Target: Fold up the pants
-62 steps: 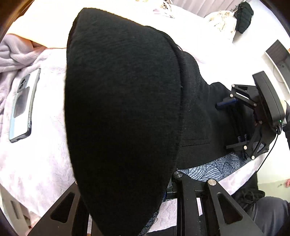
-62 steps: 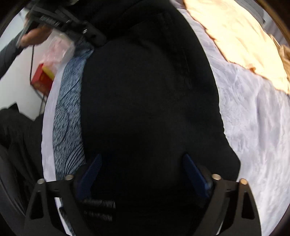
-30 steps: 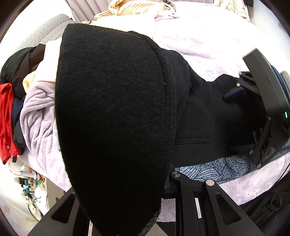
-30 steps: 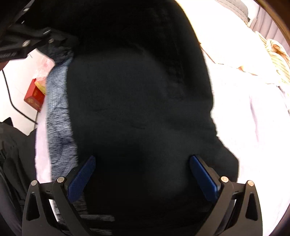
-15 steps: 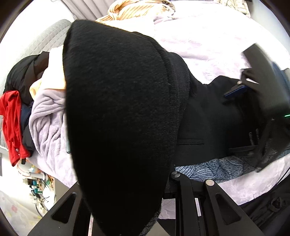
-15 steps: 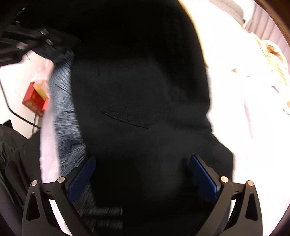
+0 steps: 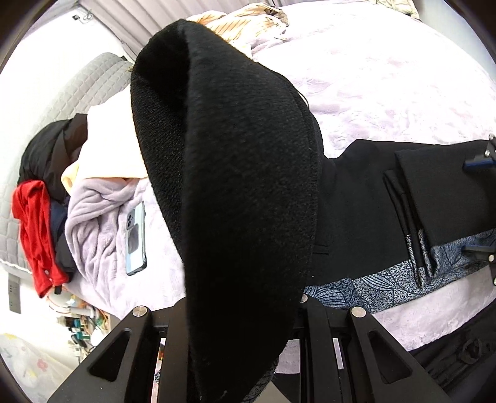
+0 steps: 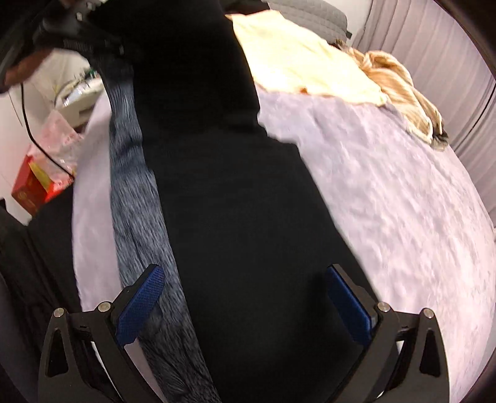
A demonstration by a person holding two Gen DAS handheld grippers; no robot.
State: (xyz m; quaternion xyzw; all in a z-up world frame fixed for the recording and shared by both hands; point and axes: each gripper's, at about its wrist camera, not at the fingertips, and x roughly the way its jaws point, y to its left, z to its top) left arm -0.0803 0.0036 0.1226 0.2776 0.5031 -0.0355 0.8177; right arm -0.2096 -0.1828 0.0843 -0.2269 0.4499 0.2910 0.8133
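The black pants (image 7: pixel 365 198) lie across the lilac bed cover (image 7: pixel 403 93), on top of a blue patterned cloth (image 7: pixel 372 285). One end is lifted into a thick fold (image 7: pixel 235 173) that fills the left wrist view and hides the fingertips of my left gripper (image 7: pixel 238 313), which is shut on it. The right gripper (image 8: pixel 246 305) hovers open over the flat part of the pants (image 8: pixel 248 217), with its blue pads (image 8: pixel 141 302) wide apart and nothing pinched. It also shows at the right edge of the left wrist view (image 7: pixel 477 206). A hand holds the left gripper (image 8: pixel 77 28) at the top left.
A phone (image 7: pixel 135 238) lies on the bed beside a rumpled lilac blanket (image 7: pixel 93 217) and a pile with a red garment (image 7: pixel 34 229). Cream cloth (image 8: pixel 303 55) and a striped garment (image 8: pixel 400 90) sit at the far side. A red box (image 8: pixel 34 183) stands on the floor.
The right gripper, open throughout, has slid away along the pants toward the right edge of the left wrist view. The left gripper keeps its hold on the fold; the phone has come into sight.
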